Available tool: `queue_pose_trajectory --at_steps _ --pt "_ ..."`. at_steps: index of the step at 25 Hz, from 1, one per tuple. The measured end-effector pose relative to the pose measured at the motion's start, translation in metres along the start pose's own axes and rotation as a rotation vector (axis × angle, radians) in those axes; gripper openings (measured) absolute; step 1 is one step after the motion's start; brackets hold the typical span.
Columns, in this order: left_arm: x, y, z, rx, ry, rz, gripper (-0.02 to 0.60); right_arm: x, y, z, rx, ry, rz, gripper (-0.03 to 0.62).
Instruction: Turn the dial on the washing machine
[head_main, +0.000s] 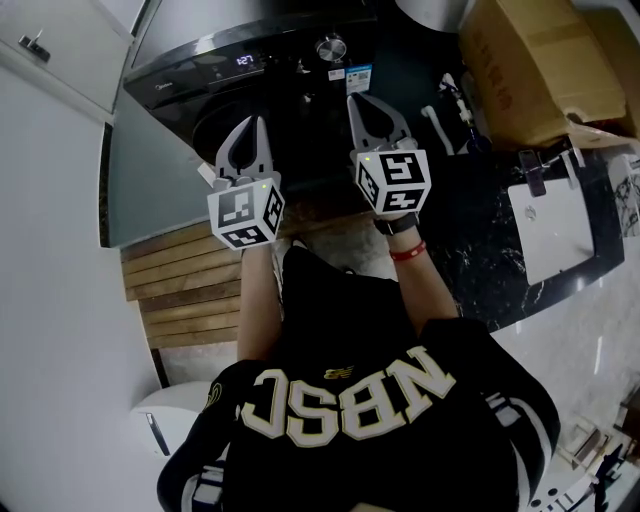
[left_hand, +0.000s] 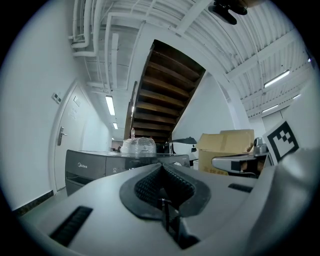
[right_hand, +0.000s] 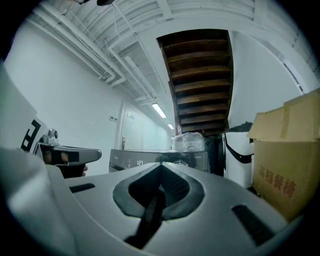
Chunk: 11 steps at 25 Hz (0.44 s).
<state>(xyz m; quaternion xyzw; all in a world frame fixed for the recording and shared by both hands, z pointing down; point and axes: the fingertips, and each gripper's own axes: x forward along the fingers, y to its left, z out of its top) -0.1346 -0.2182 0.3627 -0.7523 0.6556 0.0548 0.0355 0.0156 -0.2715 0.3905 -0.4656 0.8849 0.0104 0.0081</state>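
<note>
The dark washing machine (head_main: 215, 55) stands ahead of me, with a lit display (head_main: 245, 60) and a round silver dial (head_main: 331, 47) on its front panel. My right gripper (head_main: 363, 102) is held up in front of the machine, below the dial and apart from it, jaws shut with nothing between them. My left gripper (head_main: 258, 124) is beside it, also shut and empty. The right gripper view has the machine (right_hand: 132, 159) and dial (right_hand: 182, 162) just beyond the closed jaw tips (right_hand: 161, 169). The left gripper view shows the machine (left_hand: 92, 167) past its tips (left_hand: 161, 168).
A cardboard box (head_main: 535, 60) sits right of the machine, next to a white bin (right_hand: 237, 150). A plastic-wrapped bundle (left_hand: 138, 145) rests on the machine's top. A white flat device (head_main: 548, 228) lies on the dark counter at the right. Wooden slats (head_main: 190, 285) cover the floor at left.
</note>
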Motion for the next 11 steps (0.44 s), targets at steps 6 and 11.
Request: queue_pose_trajectory --at_steps 6,11 --pt "0.004 0.004 -0.006 0.003 0.006 -0.006 0.015 0.006 0.003 -0.005 -0.016 0.013 -0.004 0.008" --pt "0.015 0.011 -0.014 0.027 0.021 -0.014 0.015 0.017 -0.001 -0.009 -0.030 0.022 -0.023 0.008"
